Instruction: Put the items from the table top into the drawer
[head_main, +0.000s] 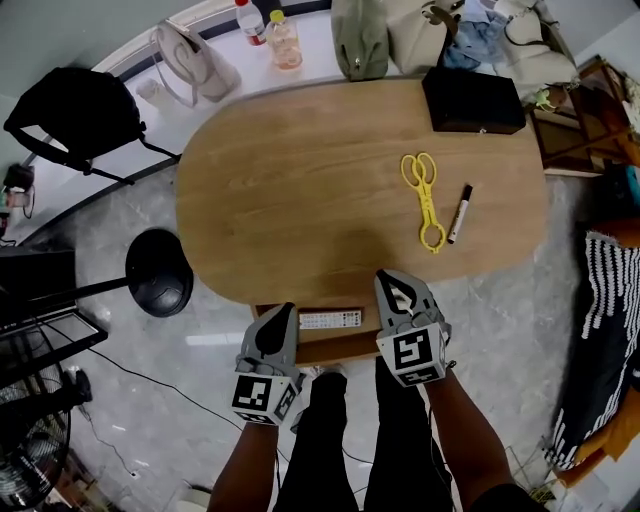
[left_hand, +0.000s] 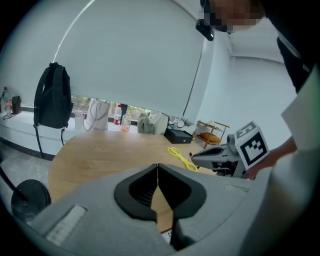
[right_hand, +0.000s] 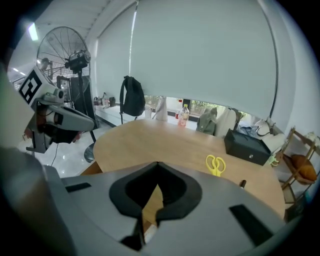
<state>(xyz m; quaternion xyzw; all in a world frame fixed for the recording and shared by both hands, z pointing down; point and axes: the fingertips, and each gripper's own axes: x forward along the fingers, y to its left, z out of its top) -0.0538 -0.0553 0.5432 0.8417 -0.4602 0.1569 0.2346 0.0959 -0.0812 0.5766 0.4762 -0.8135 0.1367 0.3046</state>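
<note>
On the oval wooden table (head_main: 300, 190) lie yellow scissor-shaped tongs (head_main: 425, 195) and, just right of them, a black marker (head_main: 460, 212). A drawer (head_main: 325, 350) stands pulled out under the table's near edge, with a pale remote (head_main: 330, 320) lying in it. My left gripper (head_main: 283, 312) hovers over the drawer's left part, jaws shut and empty (left_hand: 158, 167). My right gripper (head_main: 390, 280) is at the table's near edge, right of the remote, also shut with nothing held (right_hand: 157, 165). The tongs (right_hand: 215, 165) and marker (right_hand: 242, 184) lie ahead of the right gripper.
A black box (head_main: 472, 100) sits at the table's far right. Bags and bottles (head_main: 284, 40) line the sill behind. A backpack (head_main: 75, 115) hangs at far left, a round black stand base (head_main: 160, 272) is beside the table, and a wooden rack (head_main: 590, 110) stands at right.
</note>
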